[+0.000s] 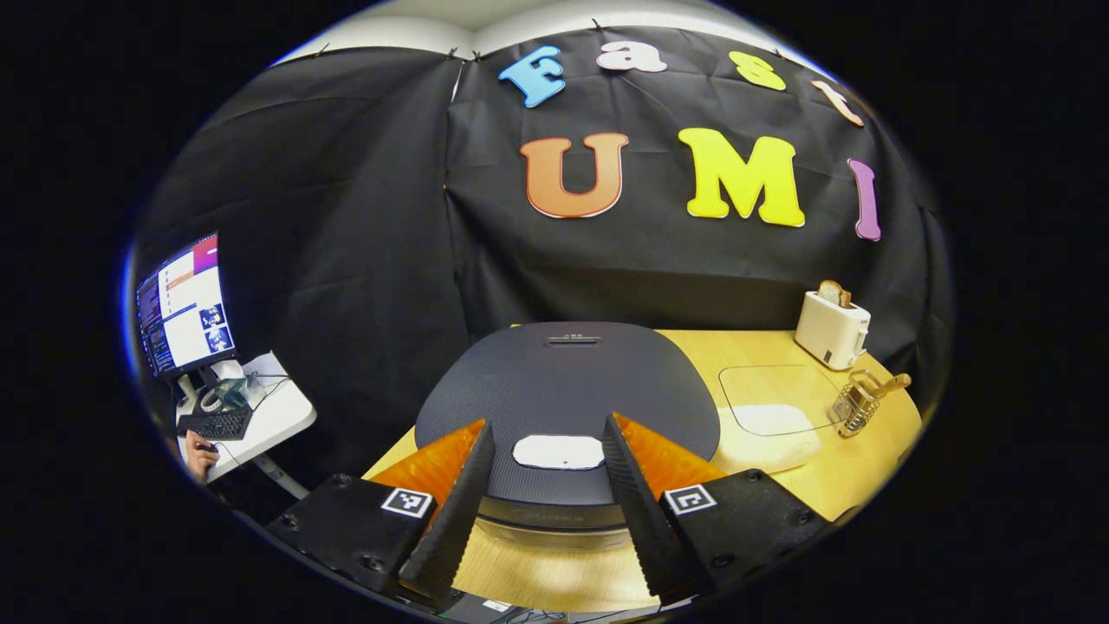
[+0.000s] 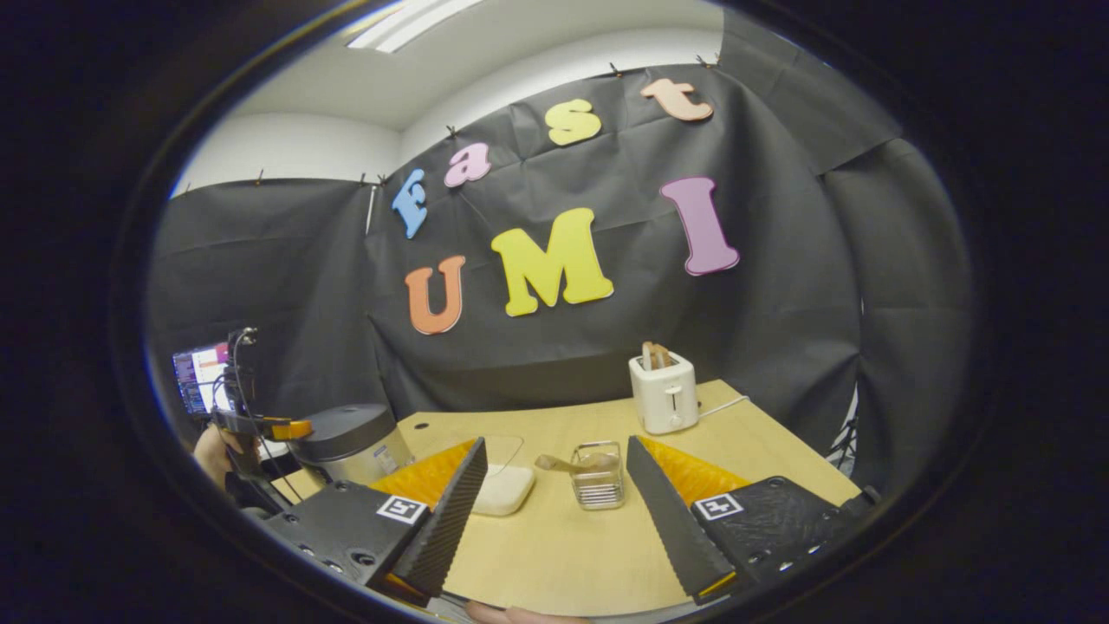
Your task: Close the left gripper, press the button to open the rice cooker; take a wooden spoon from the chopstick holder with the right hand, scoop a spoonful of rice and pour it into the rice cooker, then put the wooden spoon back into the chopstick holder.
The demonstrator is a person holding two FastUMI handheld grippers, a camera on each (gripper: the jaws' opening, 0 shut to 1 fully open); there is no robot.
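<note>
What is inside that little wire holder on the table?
A wooden spoon sits in the chopstick holder, its handle leaning out over the rim. The part of the spoon down inside is hard to make out through the wires, so I cannot tell whether anything else is in there.

matt textured dark lid on the rice cooker (image 1: 567, 386), pale smooth wooden table (image 1: 780, 364), glossy plastic toaster (image 2: 664, 392).

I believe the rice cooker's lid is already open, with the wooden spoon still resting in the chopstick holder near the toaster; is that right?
Not quite: the rice cooker has its lid down and closed, as the left gripper view shows. The rest holds: the wooden spoon rests in the chopstick holder, near the toaster.
</note>
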